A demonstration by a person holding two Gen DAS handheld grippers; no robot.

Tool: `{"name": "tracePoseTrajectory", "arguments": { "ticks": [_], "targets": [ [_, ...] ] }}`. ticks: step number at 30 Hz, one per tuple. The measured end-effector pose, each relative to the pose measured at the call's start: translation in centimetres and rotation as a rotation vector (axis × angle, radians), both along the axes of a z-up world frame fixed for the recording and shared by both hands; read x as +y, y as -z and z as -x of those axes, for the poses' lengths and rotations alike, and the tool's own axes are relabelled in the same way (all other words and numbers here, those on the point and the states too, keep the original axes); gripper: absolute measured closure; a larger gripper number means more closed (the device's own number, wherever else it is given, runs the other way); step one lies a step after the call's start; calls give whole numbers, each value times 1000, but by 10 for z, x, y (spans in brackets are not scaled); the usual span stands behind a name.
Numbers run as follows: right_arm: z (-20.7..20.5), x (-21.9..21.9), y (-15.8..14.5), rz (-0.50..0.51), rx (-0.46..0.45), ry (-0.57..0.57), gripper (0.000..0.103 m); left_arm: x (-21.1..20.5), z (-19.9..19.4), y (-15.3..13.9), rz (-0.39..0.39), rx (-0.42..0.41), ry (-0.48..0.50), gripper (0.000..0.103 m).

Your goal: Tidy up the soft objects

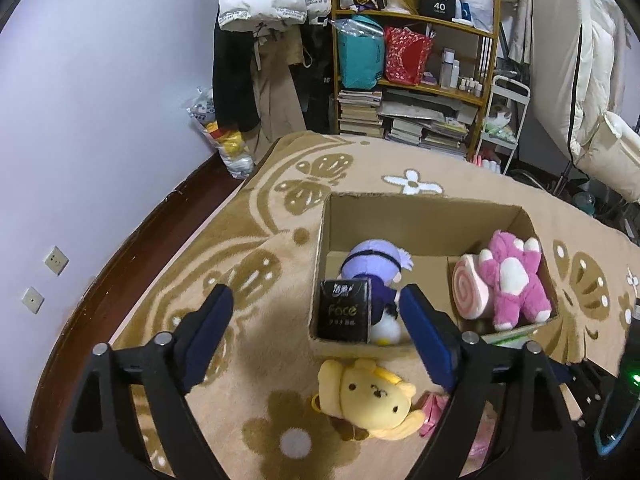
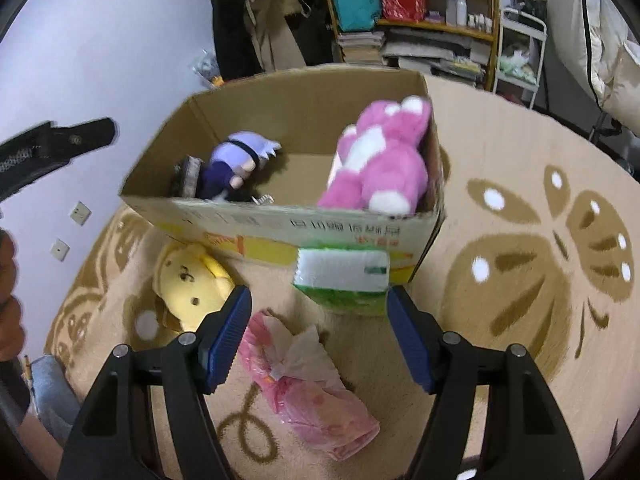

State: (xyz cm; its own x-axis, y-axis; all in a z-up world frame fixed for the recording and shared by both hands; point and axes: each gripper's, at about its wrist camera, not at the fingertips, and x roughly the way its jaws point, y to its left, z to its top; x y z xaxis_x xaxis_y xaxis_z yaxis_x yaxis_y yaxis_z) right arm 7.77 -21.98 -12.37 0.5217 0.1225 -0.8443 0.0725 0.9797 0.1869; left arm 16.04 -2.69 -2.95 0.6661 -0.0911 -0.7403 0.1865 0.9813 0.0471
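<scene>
An open cardboard box (image 1: 424, 208) stands on the patterned carpet. Inside lie a purple doll (image 1: 376, 260), a black tissue pack (image 1: 346, 312), a pink swirl cushion (image 1: 470, 288) and a pink plush (image 1: 512, 280). My left gripper (image 1: 318, 300) hangs open above the box's near left corner, its pads clear of the black pack. A yellow bear plush (image 1: 372, 398) lies on the carpet before the box. My right gripper (image 2: 318, 300) is open over a pink tissue packet (image 2: 304, 384). A green and white tissue pack (image 2: 342, 280) leans on the box (image 2: 300, 96) just beyond its fingertips, not gripped.
A wooden shelf (image 1: 416, 80) with bags, bottles and stacked books stands behind the carpet, with hanging clothes (image 1: 256, 60) to its left. A white cart (image 1: 504, 120) and bedding (image 1: 592, 80) are at the right. The lilac wall (image 1: 100, 120) with sockets runs along the left.
</scene>
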Motion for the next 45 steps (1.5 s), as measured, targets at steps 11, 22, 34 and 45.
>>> {"name": "tracePoseTrajectory", "arguments": {
  "ticks": [11,22,34,45],
  "targets": [
    [-15,-9,18,-15,28,45,42,12,12,14,-18,62,-23,12],
    [12,7,-36,4,-129,-31,43,19,24,16,-36,73,-41,11],
    [8,32,-105,48,-377,-101,44,35,30,12,-30,88,-77,11],
    [-25,26,-89,44,-310,-106,58,33,26,22,-43,124,-78,11]
  ]
}}
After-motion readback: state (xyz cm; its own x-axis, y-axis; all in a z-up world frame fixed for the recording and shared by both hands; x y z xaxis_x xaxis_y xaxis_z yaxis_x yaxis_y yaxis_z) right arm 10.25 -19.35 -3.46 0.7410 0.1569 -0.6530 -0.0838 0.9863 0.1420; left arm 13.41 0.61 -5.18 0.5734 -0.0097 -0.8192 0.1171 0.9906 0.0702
